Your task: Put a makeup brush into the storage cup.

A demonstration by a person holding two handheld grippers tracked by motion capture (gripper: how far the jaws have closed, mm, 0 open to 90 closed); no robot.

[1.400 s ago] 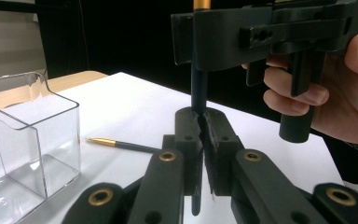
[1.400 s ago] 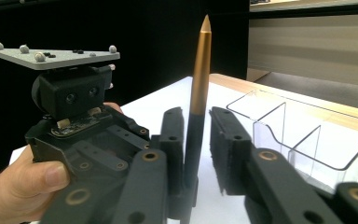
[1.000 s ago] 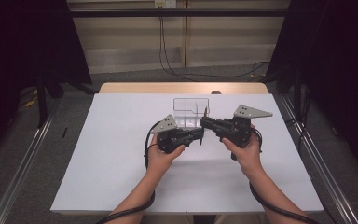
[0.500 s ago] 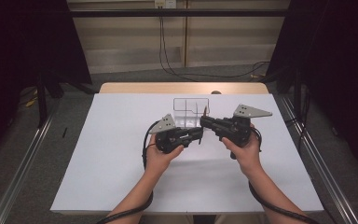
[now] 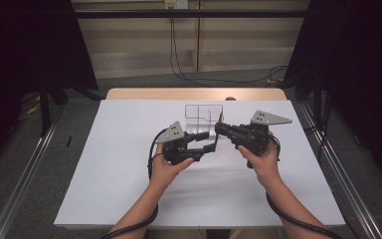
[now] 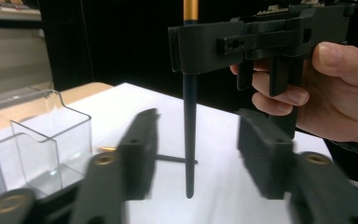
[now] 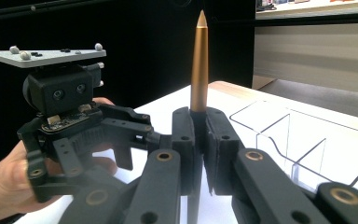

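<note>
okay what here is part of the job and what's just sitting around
Part of the job:
- pen, black body with gold end, upright
- right gripper, shut on the pen
- left gripper, jaws just opened, apart either side of the pen

Sitting around:
- clear divided organizer
- white table cover

Just behind the clear divided box (image 5: 204, 115) only a narrow strip of white table (image 5: 104, 174) remains; to the box's left and right the table lies bare and passable. In front of the box, the left gripper (image 5: 206, 142) and right gripper (image 5: 219, 128) crowd the way
</note>
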